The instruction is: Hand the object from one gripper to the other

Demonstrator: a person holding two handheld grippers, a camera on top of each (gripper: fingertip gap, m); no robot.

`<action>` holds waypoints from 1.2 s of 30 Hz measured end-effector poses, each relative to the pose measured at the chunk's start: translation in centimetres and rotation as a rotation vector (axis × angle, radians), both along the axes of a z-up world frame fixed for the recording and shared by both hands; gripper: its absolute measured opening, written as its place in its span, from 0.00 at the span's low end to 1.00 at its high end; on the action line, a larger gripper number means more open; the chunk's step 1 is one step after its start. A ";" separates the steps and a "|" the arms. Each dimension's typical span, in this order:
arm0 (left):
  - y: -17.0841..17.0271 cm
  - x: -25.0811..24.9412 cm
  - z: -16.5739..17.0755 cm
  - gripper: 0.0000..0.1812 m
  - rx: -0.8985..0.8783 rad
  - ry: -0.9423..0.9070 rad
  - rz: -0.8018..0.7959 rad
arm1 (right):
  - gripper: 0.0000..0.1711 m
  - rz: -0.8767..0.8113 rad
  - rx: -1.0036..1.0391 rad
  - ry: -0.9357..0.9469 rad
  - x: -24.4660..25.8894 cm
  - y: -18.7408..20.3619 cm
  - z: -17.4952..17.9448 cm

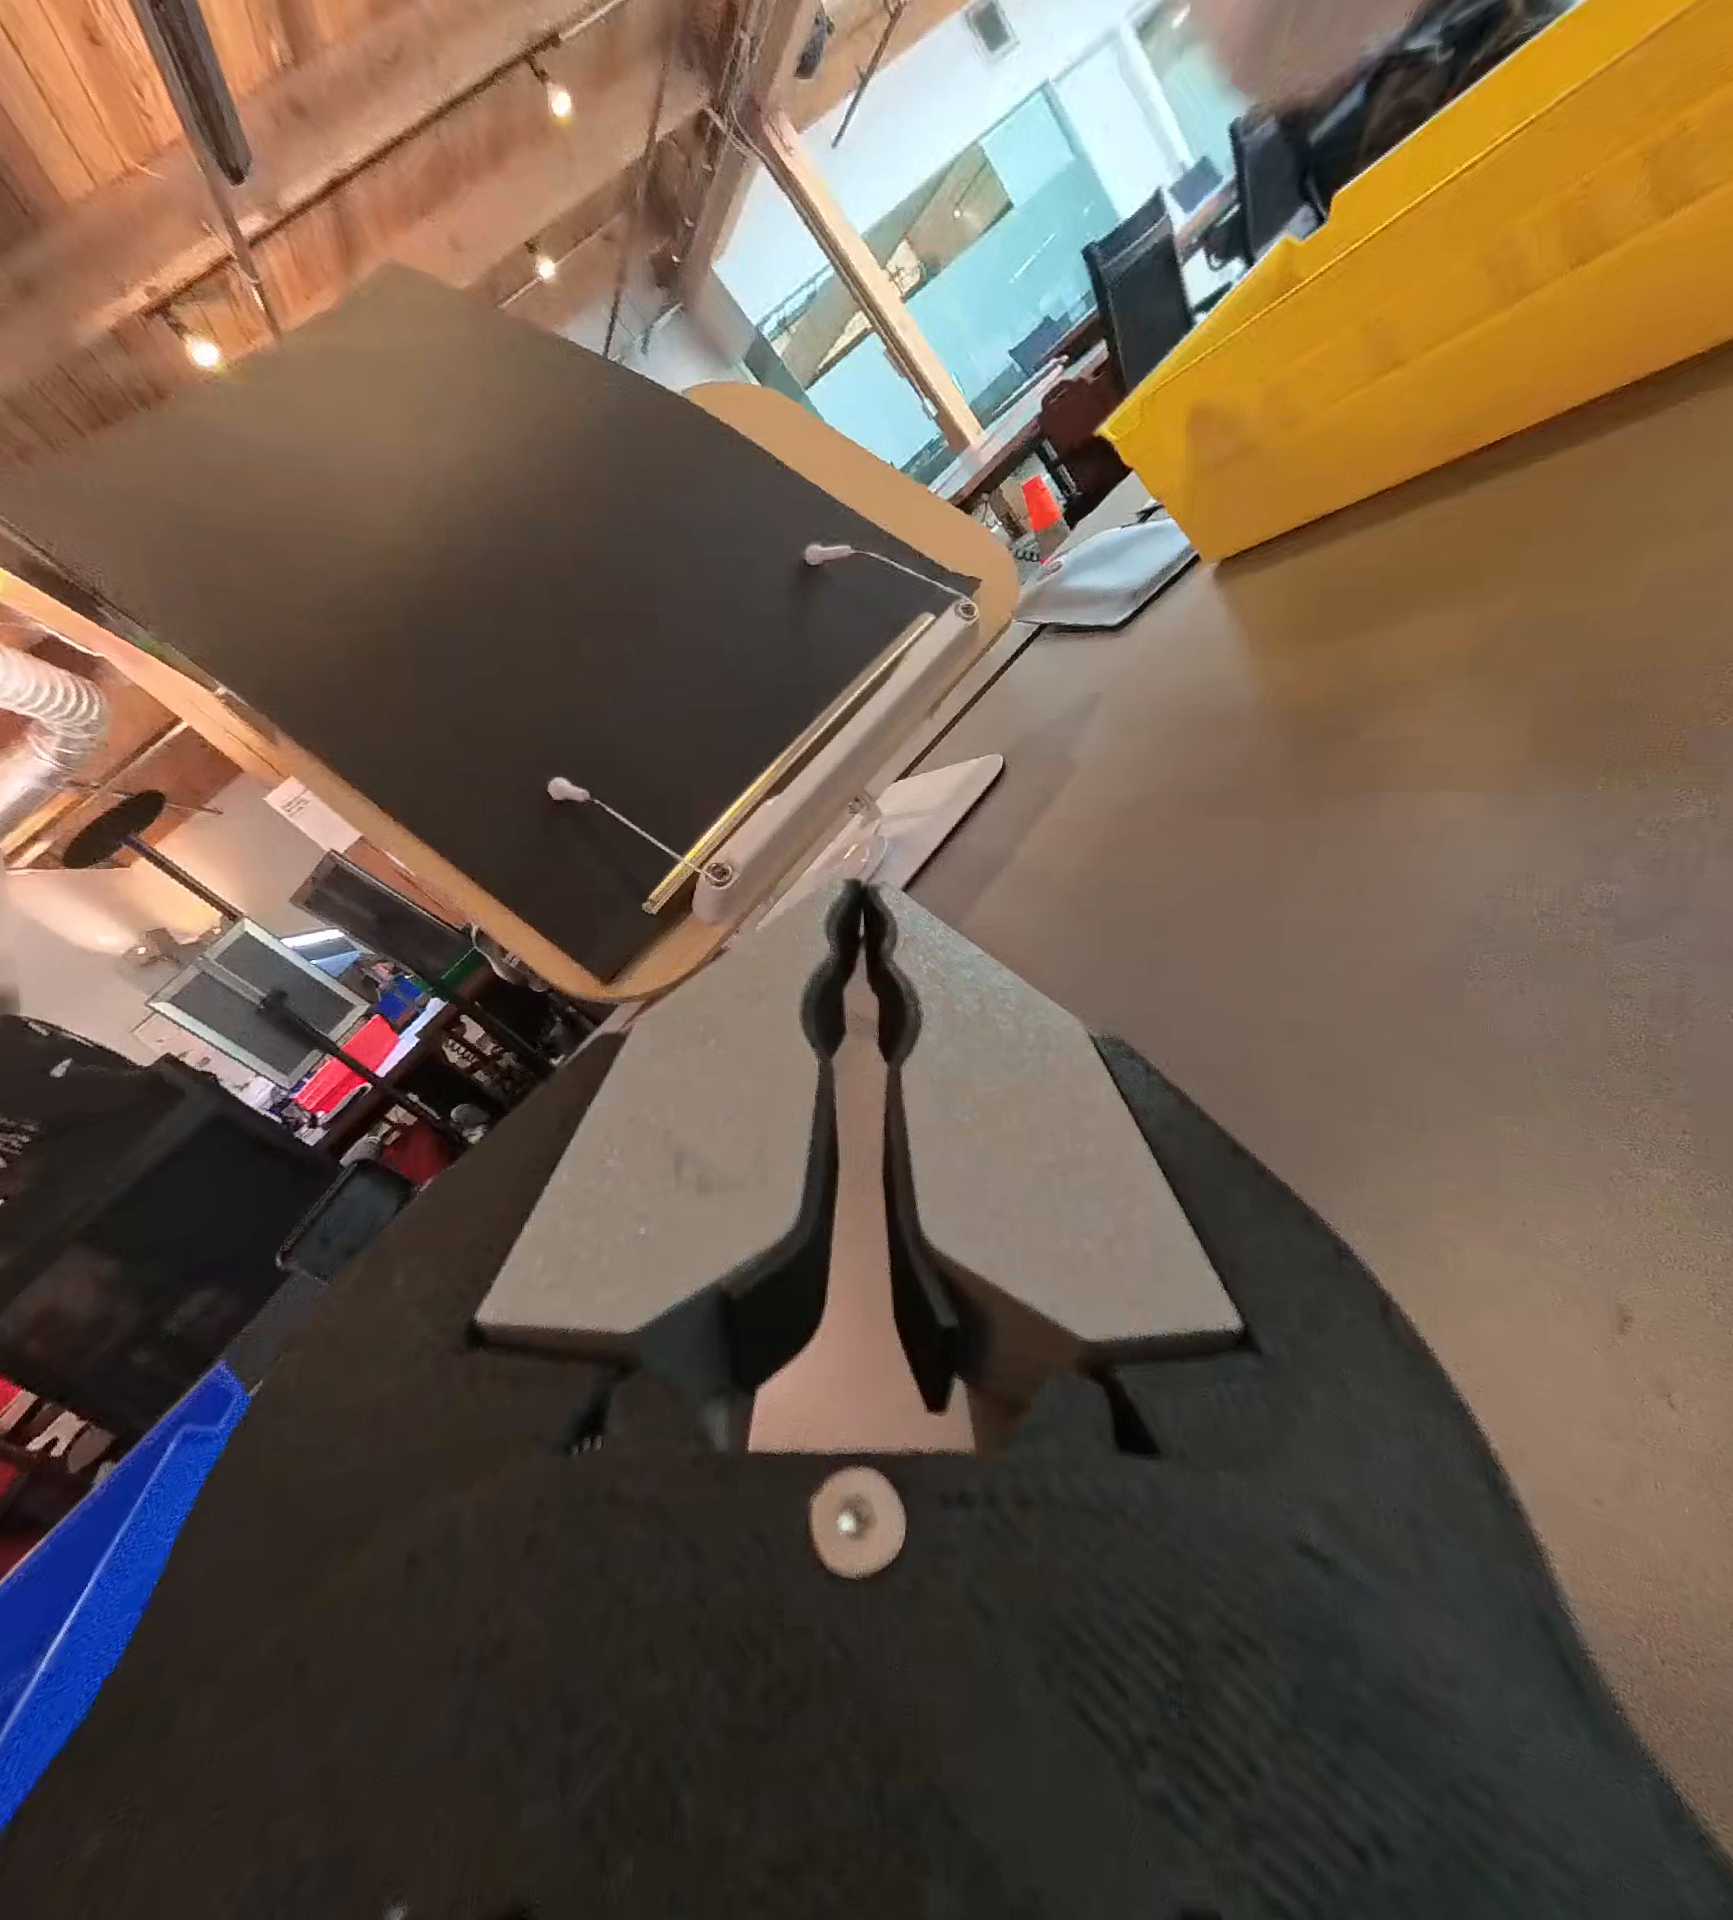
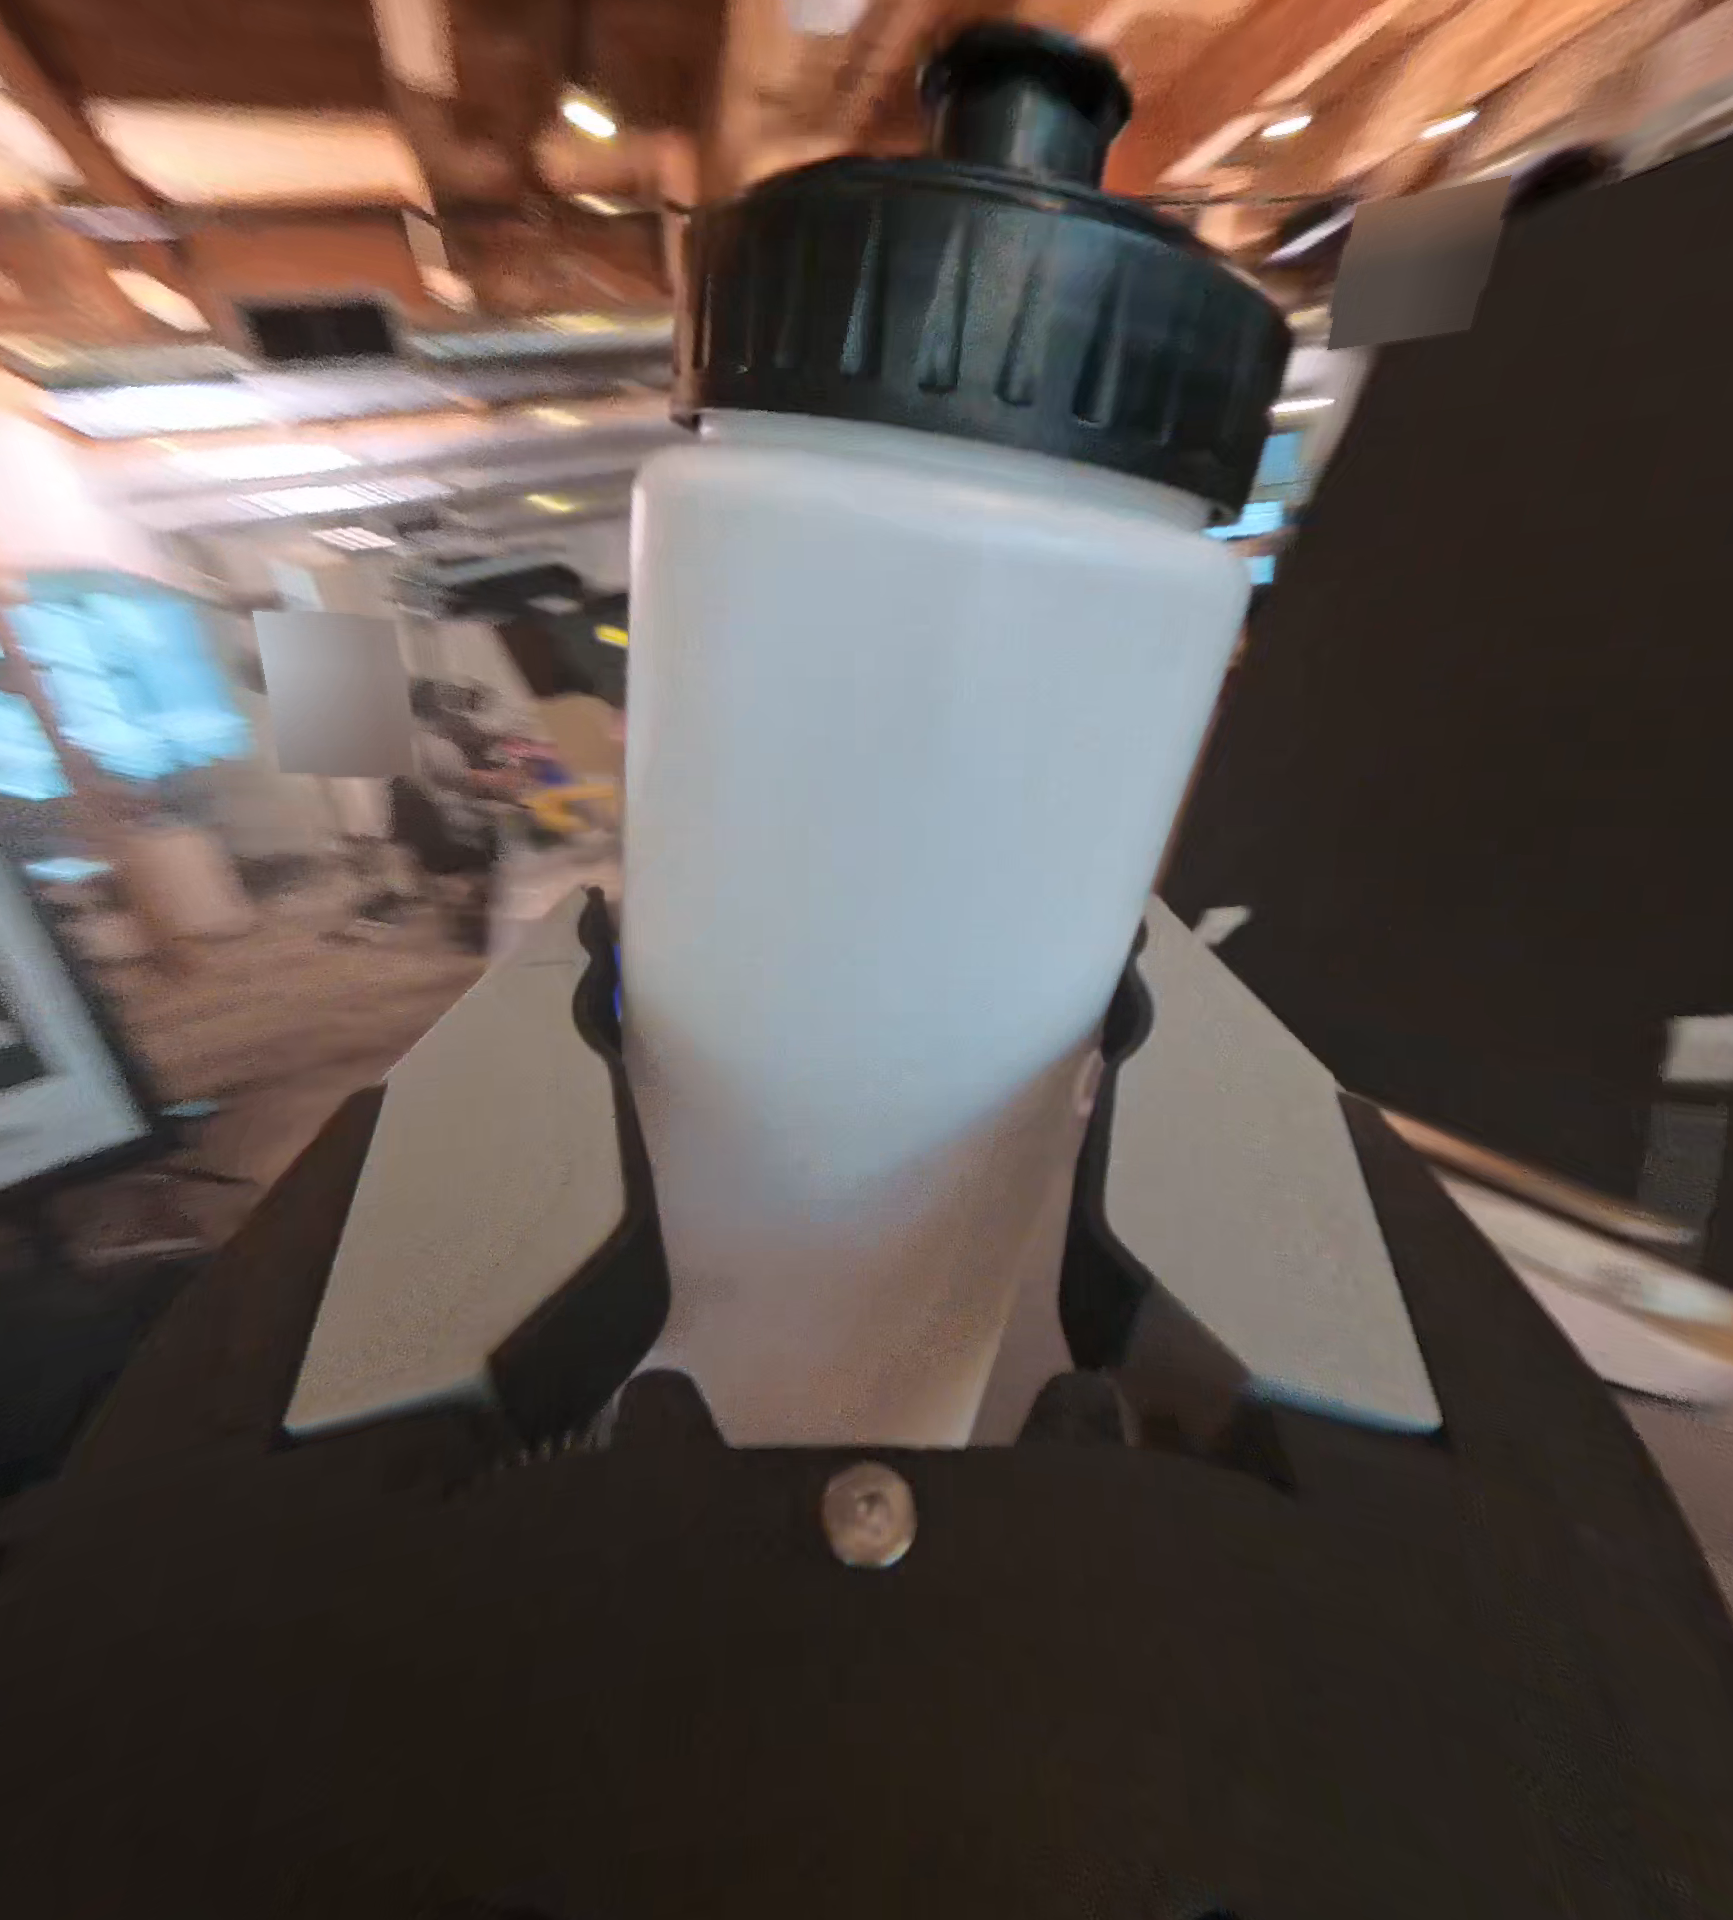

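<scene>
In the right wrist view a white plastic squeeze bottle (image 2: 924, 790) with a black ribbed cap (image 2: 976, 322) fills the middle. My right gripper (image 2: 862, 935) is shut on its lower body, one black finger on each side, and holds it upright in the air. In the left wrist view my left gripper (image 1: 864, 904) is shut and empty, its tips touching, tilted above the brown table (image 1: 1413, 935). The bottle does not show in the left wrist view. Neither gripper shows in the other's view.
A black board on a wooden stand (image 1: 446, 582) stands just beyond the left gripper. A yellow bin (image 1: 1485, 301) sits at the table's far right and a blue bin (image 1: 41, 1621) at the lower left. A dark panel (image 2: 1568, 675) stands right of the bottle. The gap from one gripper's tips to the other's is roughly 25 cm.
</scene>
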State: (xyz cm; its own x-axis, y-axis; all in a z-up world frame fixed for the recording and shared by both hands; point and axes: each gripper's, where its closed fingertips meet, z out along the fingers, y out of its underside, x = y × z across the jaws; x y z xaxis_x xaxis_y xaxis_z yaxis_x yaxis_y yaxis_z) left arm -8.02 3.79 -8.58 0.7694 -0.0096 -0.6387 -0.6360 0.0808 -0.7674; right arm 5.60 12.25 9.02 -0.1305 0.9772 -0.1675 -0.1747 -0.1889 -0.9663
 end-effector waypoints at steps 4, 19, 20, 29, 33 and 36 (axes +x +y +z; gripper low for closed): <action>0.8 -0.3 -2.0 0.00 -0.084 -0.015 0.016 | 0.53 -0.458 0.158 -0.162 7.7 8.8 3.5; 1.0 0.1 -3.8 0.00 -0.140 0.120 0.068 | 0.45 -0.830 0.114 -0.951 14.7 21.9 -12.1; 1.0 0.1 -3.9 0.00 -0.143 0.120 0.069 | 0.43 -0.809 0.136 -0.883 13.8 20.4 -10.3; 0.9 -1.3 -3.9 0.00 -0.186 0.045 0.101 | 0.46 -0.352 0.170 -0.555 5.1 3.7 -4.3; 1.1 -1.6 -4.7 0.00 -0.253 0.025 0.112 | 0.47 -0.252 0.135 -0.435 0.9 0.2 -4.6; 1.1 -2.0 -5.0 0.00 -0.288 -0.006 0.114 | 0.47 -0.185 0.052 -0.430 -1.6 -0.8 -7.4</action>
State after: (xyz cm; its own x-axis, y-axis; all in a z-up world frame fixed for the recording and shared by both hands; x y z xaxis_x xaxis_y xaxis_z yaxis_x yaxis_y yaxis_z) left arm -9.98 4.90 -13.60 0.7799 -0.1035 -0.6173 -0.6237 -0.2123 -0.7523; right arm 3.95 11.47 1.65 0.1176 0.9859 -0.1187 0.2168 -0.1421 -0.9658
